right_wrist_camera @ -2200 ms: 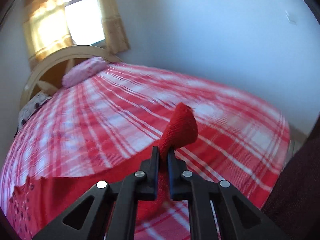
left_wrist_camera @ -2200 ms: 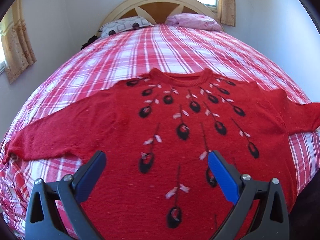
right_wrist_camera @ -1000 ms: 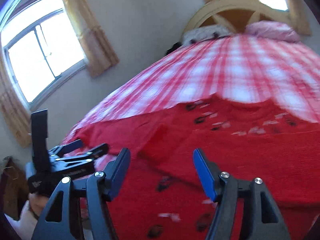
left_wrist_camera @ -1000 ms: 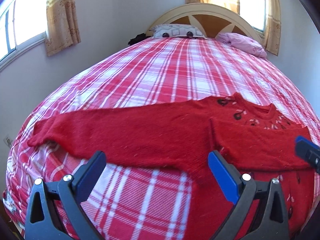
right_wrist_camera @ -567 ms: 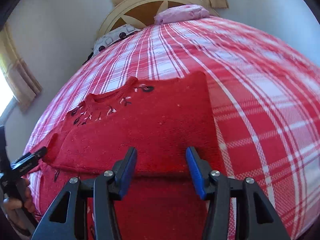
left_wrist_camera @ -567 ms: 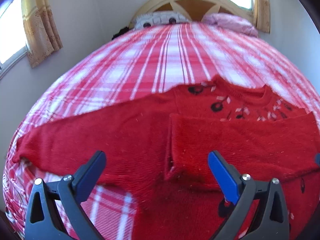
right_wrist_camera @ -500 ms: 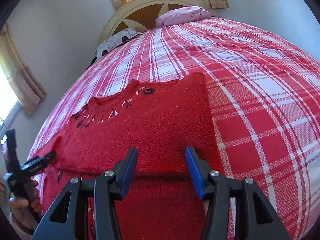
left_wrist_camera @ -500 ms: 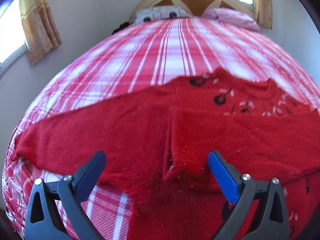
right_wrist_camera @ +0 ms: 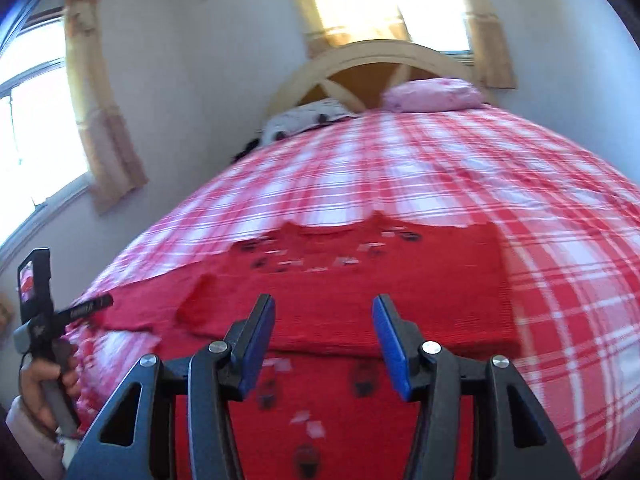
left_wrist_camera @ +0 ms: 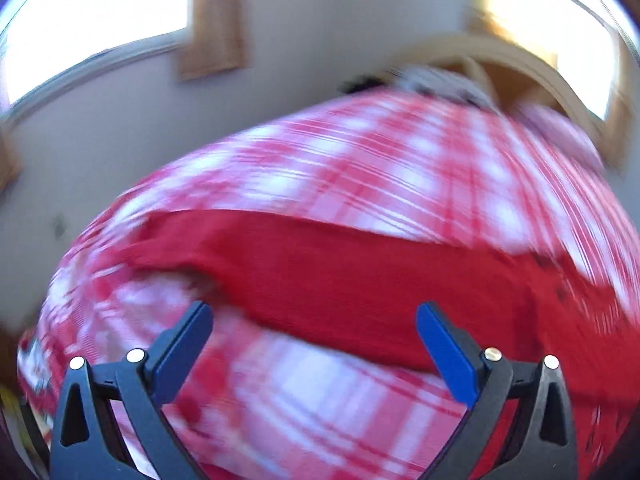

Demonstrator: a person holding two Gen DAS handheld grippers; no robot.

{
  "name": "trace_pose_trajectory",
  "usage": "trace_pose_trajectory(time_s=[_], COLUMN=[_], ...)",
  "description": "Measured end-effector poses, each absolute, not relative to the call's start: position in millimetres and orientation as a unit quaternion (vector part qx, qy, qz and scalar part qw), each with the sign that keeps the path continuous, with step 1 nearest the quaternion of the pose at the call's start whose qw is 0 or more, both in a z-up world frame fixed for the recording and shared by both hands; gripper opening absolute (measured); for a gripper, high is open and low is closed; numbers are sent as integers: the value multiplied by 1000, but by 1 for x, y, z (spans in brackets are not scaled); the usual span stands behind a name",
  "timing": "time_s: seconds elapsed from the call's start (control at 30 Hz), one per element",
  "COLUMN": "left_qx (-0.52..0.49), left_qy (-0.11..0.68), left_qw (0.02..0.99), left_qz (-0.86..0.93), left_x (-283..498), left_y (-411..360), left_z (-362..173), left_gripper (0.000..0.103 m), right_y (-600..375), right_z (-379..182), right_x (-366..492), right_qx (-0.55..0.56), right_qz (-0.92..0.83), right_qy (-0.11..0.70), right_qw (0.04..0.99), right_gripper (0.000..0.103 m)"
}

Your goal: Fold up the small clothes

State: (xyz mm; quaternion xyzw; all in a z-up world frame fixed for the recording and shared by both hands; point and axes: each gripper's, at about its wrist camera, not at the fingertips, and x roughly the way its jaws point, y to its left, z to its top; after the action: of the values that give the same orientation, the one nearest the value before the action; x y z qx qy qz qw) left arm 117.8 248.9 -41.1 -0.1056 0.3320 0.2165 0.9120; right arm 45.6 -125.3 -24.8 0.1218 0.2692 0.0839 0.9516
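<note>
— One sleeve was done, as far as I could judge. In the right wrist view the red sweater point(right_wrist_camera: 360, 280) lay flat on the plaid bed point(right_wrist_camera: 440, 168), chest up, and the sleeve on the right side point(right_wrist_camera: 320, 312) was folded across the chest, ending near the opposite shoulder.

— And the other sleeve?

— Not folded. The left wrist view, blurred as it was, showed the left sleeve point(left_wrist_camera: 304, 268) stretched out straight across the bedspread toward the bed's edge. That fold was left to do, and presumably the fold of the body after it.

— What did the hands have hold of?

— Nothing. The right gripper point(right_wrist_camera: 323, 322) hovered above the sweater's middle, pointing toward the headboard point(right_wrist_camera: 372, 64), its blue fingers point(right_wrist_camera: 390, 344) spread apart with only cloth seen beyond them. The left gripper point(left_wrist_camera: 314, 326) had its fingers point(left_wrist_camera: 444, 344) wide apart and empty too, aimed over the outstretched sleeve.

— Could you see the left hand itself?

— Yes, at the lower left of the right wrist view: the left hand point(right_wrist_camera: 44, 384) gripped its tool's handle off the side of the bed, beside the sleeve's end. I'd judge it was placed to take that cuff, though the blur hid how near it was.
</note>
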Motion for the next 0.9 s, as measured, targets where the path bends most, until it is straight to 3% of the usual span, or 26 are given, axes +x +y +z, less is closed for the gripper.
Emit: trace_pose_trajectory(time_s=[0.07,0.13,0.23,0.4,0.57,0.63,0.7,0.9], left_qx=[-162,-211,-303,-357,-401,-404,-426,-375], left_qy=[320,319,320,325,324,319,311,296], left_qw=[897,882,859,833,825,827,824,848], left_qz=[260,276,262,271,231,223,207,227], left_x=[109,102,97,106,123,128,130,131], left_y=[295,330,372,401,414,415,419,406], left_z=[-38,-41,-56,-81,-96,-98,-105,-81], left_gripper=[101,91,84,72,45,20,9,5], right_y=[-115,-106,-102,-106,-110,-110,-111,-117], right_z=[-24,-25,-27,-30,-33,-33,-33,-32], right_x=[45,44,43,39,38,38,37,34], right_qx=[119,107,101,109,115,117,119,127], right_qz=[98,99,97,89,81,80,79,71], right_qy=[274,276,280,291,296,298,297,292], right_qw=[949,950,950,946,945,944,944,945], right_gripper=[53,53,53,53,53,53,53,53])
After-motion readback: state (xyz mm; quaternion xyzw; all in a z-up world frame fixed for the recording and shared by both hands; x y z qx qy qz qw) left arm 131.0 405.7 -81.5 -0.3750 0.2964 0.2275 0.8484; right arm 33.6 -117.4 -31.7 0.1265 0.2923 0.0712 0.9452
